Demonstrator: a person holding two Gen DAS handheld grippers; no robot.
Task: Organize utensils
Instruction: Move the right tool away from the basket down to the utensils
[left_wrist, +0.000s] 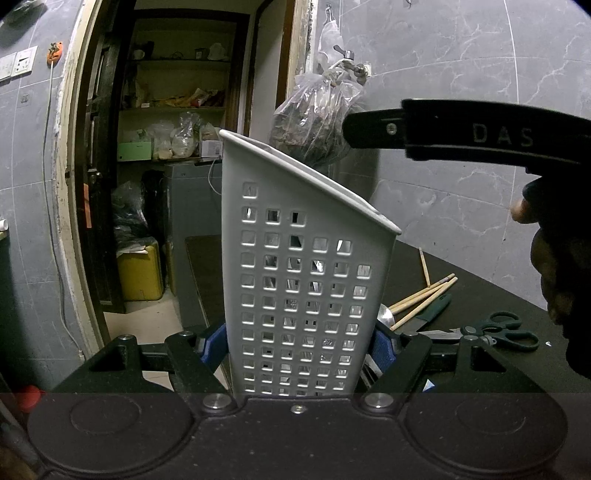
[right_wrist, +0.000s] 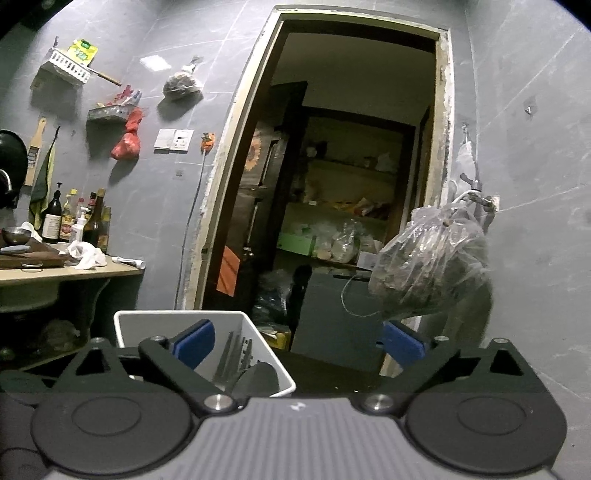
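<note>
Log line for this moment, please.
left tongs: shut on white holder | right tongs: open, empty, above holder | chopsticks, scissors: on table

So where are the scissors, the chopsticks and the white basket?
scissors (left_wrist: 506, 330): left wrist view, on the dark handles.
chopsticks (left_wrist: 424, 297): left wrist view, mid-shaft.
white basket (left_wrist: 306, 295): left wrist view, perforated front wall.

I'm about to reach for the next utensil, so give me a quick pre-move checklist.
1. Left hand-held gripper clamped on the white utensil holder: ok.
2. Right hand-held gripper open with nothing between its pads: ok.
3. Utensils already inside the holder: ok.
4. Chopsticks, scissors lying on the black table, in plain view: ok.
5. Holder's base flat on the table: cannot tell.
</note>
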